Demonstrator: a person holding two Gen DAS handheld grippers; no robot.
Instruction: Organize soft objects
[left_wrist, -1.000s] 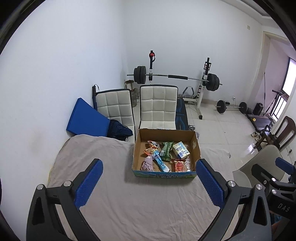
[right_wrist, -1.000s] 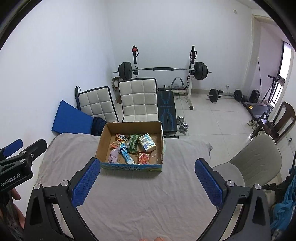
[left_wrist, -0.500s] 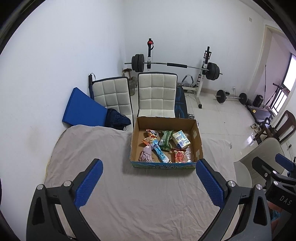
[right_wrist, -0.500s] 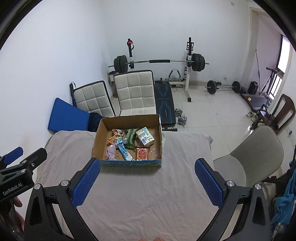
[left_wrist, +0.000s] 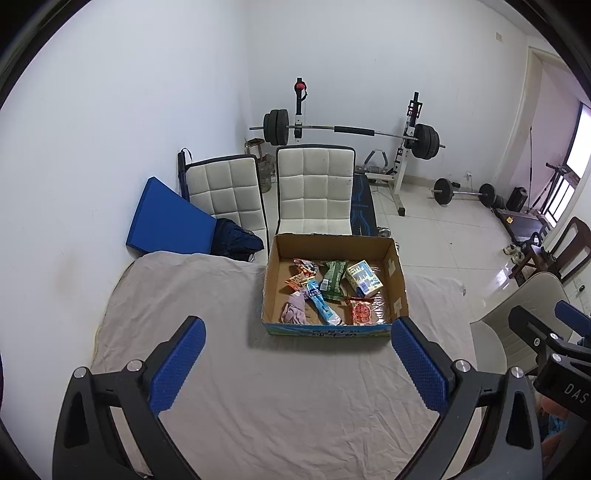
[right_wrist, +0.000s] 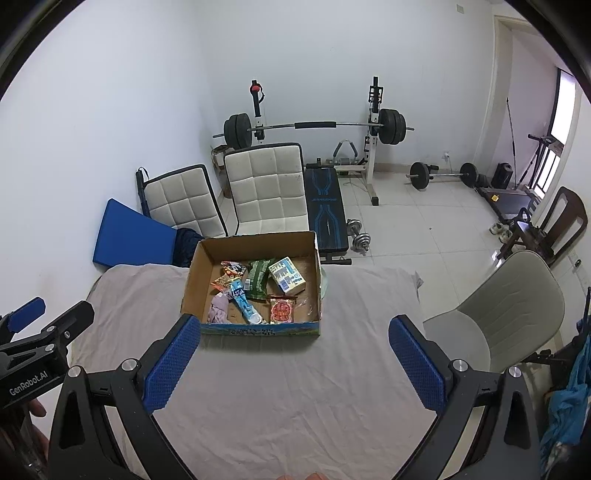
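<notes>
Soft packets gathered in a cardboard box (left_wrist: 334, 291) on the cloth-covered counter (left_wrist: 258, 387).

Both tongs, left (left_wrist: 295, 363) and right (right_wrist: 291, 363), are held spread wide and empty above the counter, short of the box; snack bags (right_wrist: 258, 278) and a lilac cloth (right_wrist: 218, 308) lie inside, a layout fitting either unpacking or finished packing.

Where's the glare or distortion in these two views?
Left wrist: sharp; heavy fisheye bending, dark corners; window blown out, glare on floor tiles; soft shadow beside cardboard box. Right wrist: same bending; window overexposed, items in the box readable.
</notes>
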